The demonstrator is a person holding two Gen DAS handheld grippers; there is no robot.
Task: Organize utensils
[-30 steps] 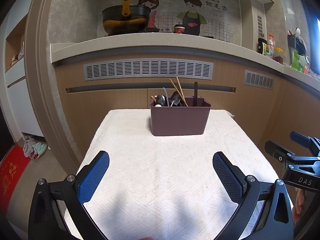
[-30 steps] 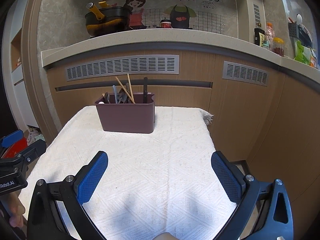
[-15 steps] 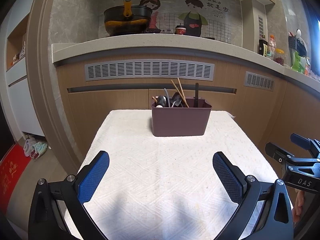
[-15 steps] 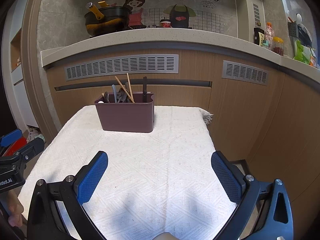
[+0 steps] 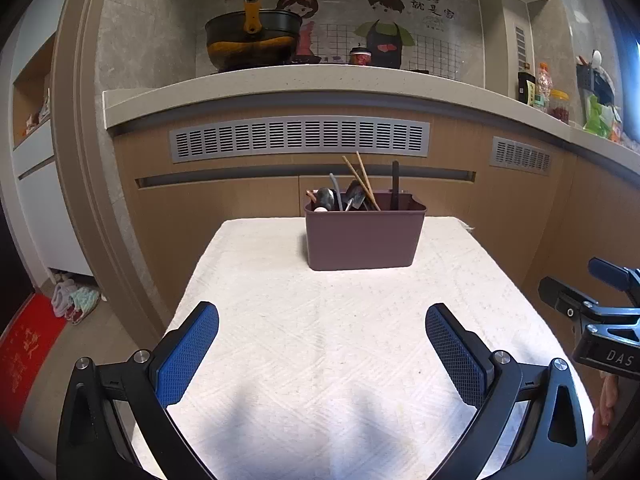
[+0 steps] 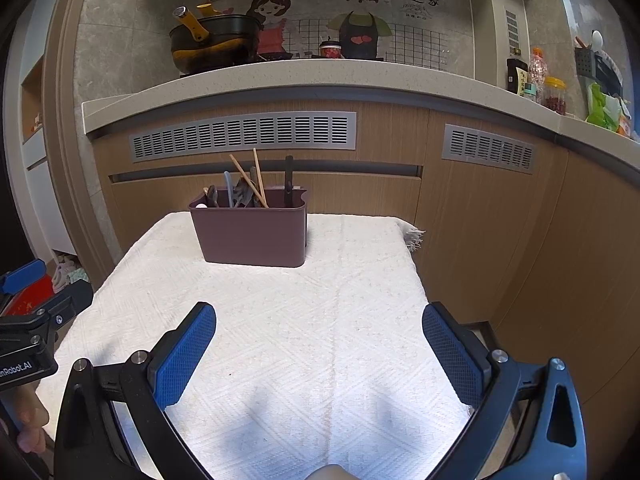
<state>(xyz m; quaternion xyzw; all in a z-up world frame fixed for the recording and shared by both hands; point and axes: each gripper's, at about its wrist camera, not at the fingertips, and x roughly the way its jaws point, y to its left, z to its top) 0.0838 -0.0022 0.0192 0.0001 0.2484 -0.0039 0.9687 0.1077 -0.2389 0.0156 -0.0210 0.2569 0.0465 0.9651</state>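
**Both hand-held grippers wide and empty, utensil caddy at the far end of the bench**

Closest to me, my left hand-held gripper (image 5: 322, 332) hangs over the near part of the bench with its jaws spread wide and nothing between the blue pads (image 5: 188, 354). My right hand-held gripper (image 6: 319, 330) sits the same way: jaws wide apart, blue pads (image 6: 182, 354) bare, nothing gripped. In the left wrist view the right unit shows at the right edge; in the right wrist view the left unit shows at the left edge, with fingertips of the person's hand (image 6: 32, 426) below it.

Under both lies the bench (image 5: 340, 340), covered by a white textured cloth (image 6: 300, 320) with a diamond weave. The cloth is bare between the grippers and the caddy, and a frayed corner of it hangs off the far right edge.

Further out, well apart from either gripper, the maroon utensil caddy (image 5: 362, 236) stands upright on the cloth near the far edge. Inside it stand wooden chopsticks (image 5: 362, 180) leaning left, a black-handled utensil (image 5: 395, 184) upright at the right side, and several dark and grey utensils (image 5: 340, 198) bunched at the left; I cannot tell each one apart.

Behind the bench runs a wood-panelled kitchen counter (image 6: 280, 76) with grey vent grilles (image 5: 300, 138). On top sits a dark pot (image 5: 252, 42) with a yellow handle.
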